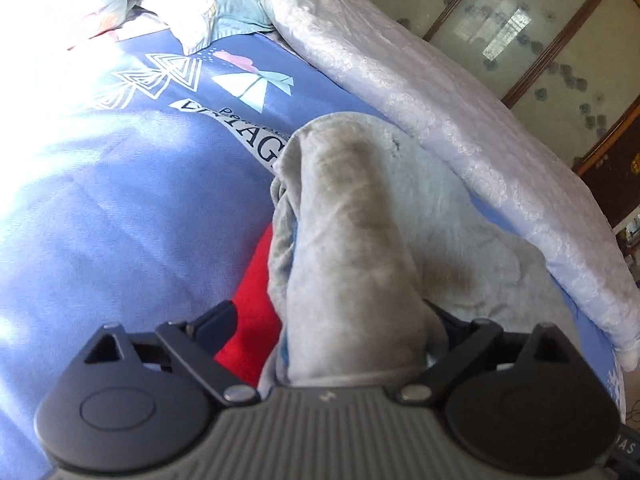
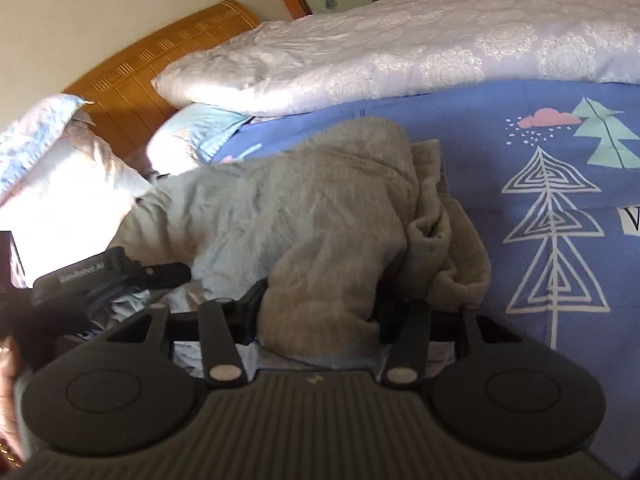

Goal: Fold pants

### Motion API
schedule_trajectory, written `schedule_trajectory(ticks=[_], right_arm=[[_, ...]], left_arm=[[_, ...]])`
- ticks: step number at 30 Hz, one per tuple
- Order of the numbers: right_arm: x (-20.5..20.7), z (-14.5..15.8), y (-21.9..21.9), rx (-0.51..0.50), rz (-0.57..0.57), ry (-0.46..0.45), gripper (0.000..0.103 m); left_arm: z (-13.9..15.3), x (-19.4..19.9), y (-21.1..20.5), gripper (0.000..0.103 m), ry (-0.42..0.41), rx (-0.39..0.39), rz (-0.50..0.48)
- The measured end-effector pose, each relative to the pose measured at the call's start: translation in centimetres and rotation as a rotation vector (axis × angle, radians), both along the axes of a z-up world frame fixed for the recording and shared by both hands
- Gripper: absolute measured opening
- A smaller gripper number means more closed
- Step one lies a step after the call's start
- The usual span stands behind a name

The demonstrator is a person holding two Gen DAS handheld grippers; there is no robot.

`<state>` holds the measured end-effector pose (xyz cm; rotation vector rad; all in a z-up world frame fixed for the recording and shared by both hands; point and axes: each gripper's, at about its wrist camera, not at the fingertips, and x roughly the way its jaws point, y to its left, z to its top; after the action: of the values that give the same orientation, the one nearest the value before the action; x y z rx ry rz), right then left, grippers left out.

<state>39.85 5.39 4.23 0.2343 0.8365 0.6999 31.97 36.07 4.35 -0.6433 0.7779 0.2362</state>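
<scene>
The grey fleece pants (image 2: 312,216) lie bunched on the blue bed sheet (image 1: 120,208), one end lifted. I judge I'm mid-fold: my left gripper (image 1: 332,332) jaws pinch a rolled leg, my right gripper (image 2: 320,316) jaws clamp another bunch. Next, carry both edges across together, keeping them level

Ahead of the jaws, blue sheet (image 1: 120,208) printed with trees. Beyond, pale quilt (image 2: 400,48) heaped along the far side. Pillows (image 2: 72,168) off left, against wooden headboard (image 2: 160,64). Red cloth (image 1: 256,320) just inside the left jaw.
</scene>
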Motion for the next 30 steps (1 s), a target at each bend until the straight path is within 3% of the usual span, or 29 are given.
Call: schedule_trajectory(ticks=[1, 4, 8, 11, 17, 22, 27, 30], right_arm=[[-0.6, 1.0, -0.7, -0.004, 0.006, -0.011, 0.059], [-4.8, 4.7, -3.2, -0.002, -0.054, -0.129, 0.068], [-13.2, 6.2, -8.2, 0.063, -0.087, -0.085, 0.068], [-19.7, 5.2, -10.0, 0.025, -0.118, 0.005, 0.068], [-30.7, 4.4, -11.2, -0.090, -0.105, 0.050, 0.069], [-36.5, 5.5, -12.0, -0.132, -0.099, -0.020, 0.073], [-38.1, 7.2, -12.4, -0.139, -0.131, -0.110, 0.085], [-38.7, 8.1, -13.1, -0.094, -0.155, -0.129, 0.089]], left_arm=[[1.0, -1.5, -0.1, 0.089, -0.024, 0.006, 0.009], [4.6, -7.9, -1.3, 0.090, -0.081, 0.065, 0.044], [7.6, -16.8, -6.4, 0.091, -0.052, 0.216, 0.027], [7.4, -22.5, -11.9, 0.091, -0.008, 0.282, -0.045], [5.9, -31.7, -20.5, 0.091, 0.072, 0.350, -0.113], [6.2, -36.0, -23.3, 0.093, 0.081, 0.364, -0.119], [8.3, -38.6, -24.9, 0.103, 0.030, 0.453, -0.083], [9.1, -39.8, -25.7, 0.103, 0.014, 0.492, -0.087]])
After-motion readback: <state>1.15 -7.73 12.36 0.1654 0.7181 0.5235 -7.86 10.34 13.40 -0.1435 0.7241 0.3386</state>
